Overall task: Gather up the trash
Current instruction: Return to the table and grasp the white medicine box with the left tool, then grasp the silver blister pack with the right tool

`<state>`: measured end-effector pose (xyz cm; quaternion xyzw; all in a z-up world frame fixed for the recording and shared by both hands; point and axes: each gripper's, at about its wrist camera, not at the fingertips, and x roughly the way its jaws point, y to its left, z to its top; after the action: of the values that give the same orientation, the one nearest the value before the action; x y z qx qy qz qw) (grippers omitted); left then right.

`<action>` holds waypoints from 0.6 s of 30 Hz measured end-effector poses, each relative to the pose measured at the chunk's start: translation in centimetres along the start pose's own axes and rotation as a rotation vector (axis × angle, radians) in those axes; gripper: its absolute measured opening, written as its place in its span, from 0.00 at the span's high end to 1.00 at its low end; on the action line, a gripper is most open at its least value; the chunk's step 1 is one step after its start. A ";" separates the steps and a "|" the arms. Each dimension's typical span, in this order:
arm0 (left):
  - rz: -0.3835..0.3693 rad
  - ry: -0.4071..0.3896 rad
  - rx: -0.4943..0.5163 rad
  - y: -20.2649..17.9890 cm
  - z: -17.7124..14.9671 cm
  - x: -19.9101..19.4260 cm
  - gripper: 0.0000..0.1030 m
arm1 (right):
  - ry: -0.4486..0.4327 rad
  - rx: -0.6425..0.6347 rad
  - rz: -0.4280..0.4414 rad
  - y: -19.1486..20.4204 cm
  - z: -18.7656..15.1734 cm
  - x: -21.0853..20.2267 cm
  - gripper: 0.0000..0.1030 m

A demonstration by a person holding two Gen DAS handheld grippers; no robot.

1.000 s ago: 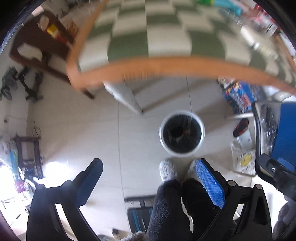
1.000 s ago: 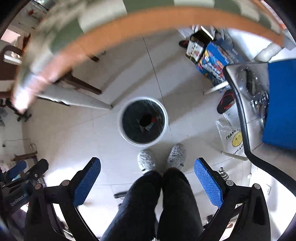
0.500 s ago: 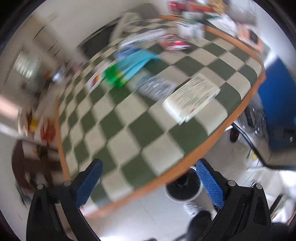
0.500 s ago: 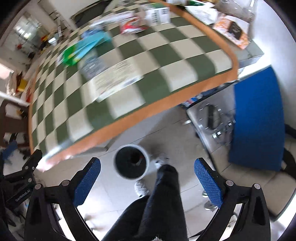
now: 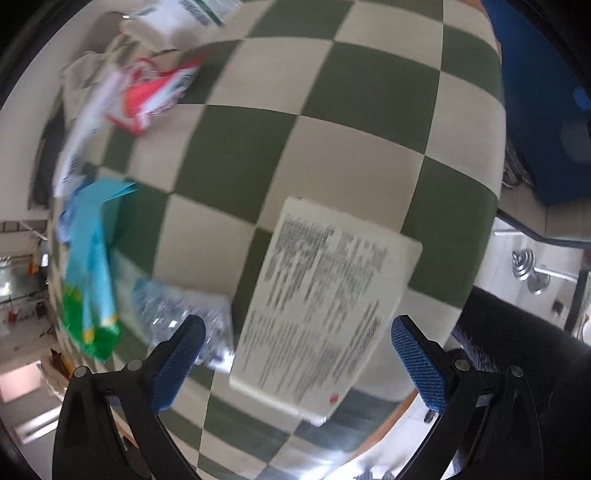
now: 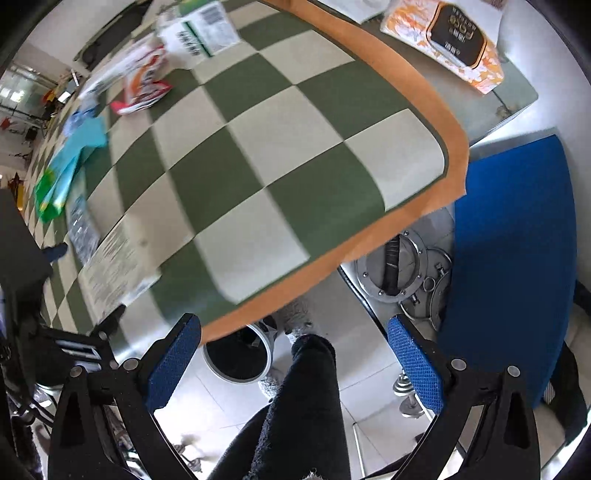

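Note:
My left gripper [image 5: 295,339] hangs open just above a flat white printed box [image 5: 325,302] lying near the edge of the green-and-cream checkered table [image 5: 332,110]. A crumpled clear plastic wrapper [image 5: 177,310] lies left of the box. Further left are a teal and green packet [image 5: 92,266], a red and white wrapper [image 5: 155,96] and a white carton [image 5: 170,22]. My right gripper [image 6: 293,341] is open and empty over the table's orange edge [image 6: 369,240]. Below it a black-lined bin [image 6: 236,354] stands on the floor. The same box [image 6: 114,266] shows at the left of the right wrist view.
A person's dark-trousered legs [image 6: 295,406] and grey slippers stand beside the bin. A blue panel [image 6: 513,258] and metal rings [image 6: 399,266] lie right of the table. An orange tissue box [image 6: 454,40] sits on a grey surface beyond the corner.
Both grippers have swung up from facing the floor and bin to facing the tabletop. The left one has closed in on the white printed box. Both stayed open.

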<state>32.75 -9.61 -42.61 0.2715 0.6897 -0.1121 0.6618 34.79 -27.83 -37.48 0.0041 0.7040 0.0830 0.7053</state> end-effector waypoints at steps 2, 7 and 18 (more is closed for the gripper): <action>-0.037 -0.003 -0.005 0.1 0.5 0.1 0.14 | 0.021 0.011 0.003 -0.4 1.4 0.8 0.01; -0.124 -0.023 -0.130 1.2 0.1 -1.0 0.24 | 0.047 -0.001 0.006 -0.2 3.5 1.5 0.01; -0.178 -0.010 -1.124 12.3 -16.7 -3.1 0.25 | 0.042 -0.134 0.031 7.0 5.3 0.6 0.01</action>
<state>24.89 8.47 -35.46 -0.1822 0.6604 0.2155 0.6959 39.32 -20.30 -37.18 -0.0338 0.7113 0.1409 0.6878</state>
